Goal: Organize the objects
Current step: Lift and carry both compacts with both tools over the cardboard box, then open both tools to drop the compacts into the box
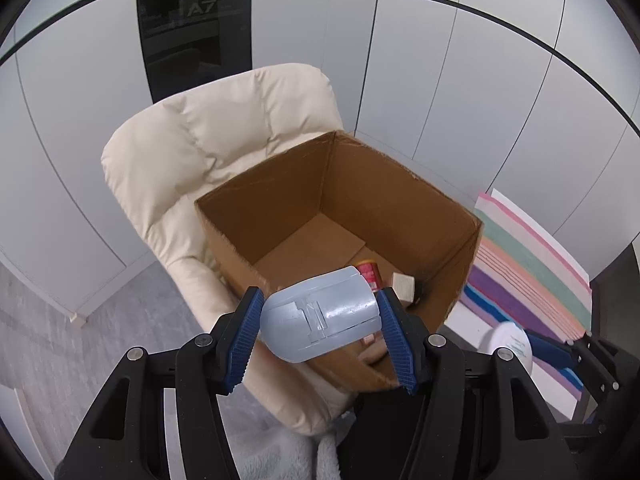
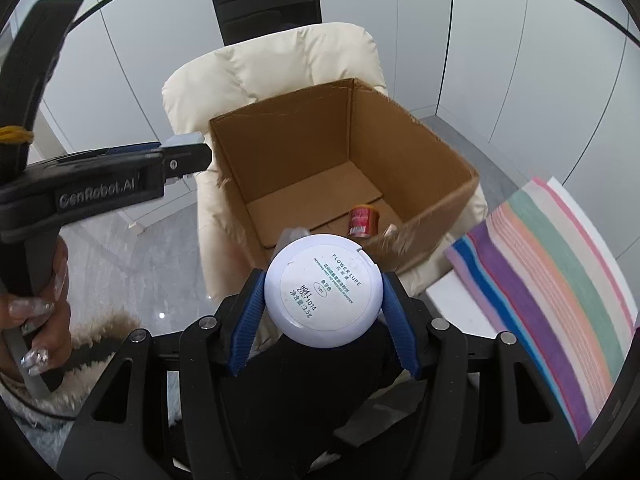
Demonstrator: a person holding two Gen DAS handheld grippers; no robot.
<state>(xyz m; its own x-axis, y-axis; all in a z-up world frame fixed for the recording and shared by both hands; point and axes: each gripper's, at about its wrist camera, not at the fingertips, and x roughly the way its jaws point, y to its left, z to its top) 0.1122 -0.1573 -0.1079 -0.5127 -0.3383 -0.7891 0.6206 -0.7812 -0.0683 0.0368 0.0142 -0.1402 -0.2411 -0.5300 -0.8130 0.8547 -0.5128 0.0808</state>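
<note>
Left gripper (image 1: 320, 322) pinching grey case (image 1: 320, 316), right gripper (image 2: 323, 298) clamping compact (image 2: 323, 290) (label up); carry both over the box (image 2: 404, 132) at twelve o'clock before loosening.

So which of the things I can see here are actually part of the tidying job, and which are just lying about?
Part of the job:
- pale blue plastic piece, clamped in the left gripper
- round white compact, clamped in the right gripper
- cardboard box, already holding a red can and a small beige block

Just lying about:
- cream chair under the box
- striped cloth
</note>
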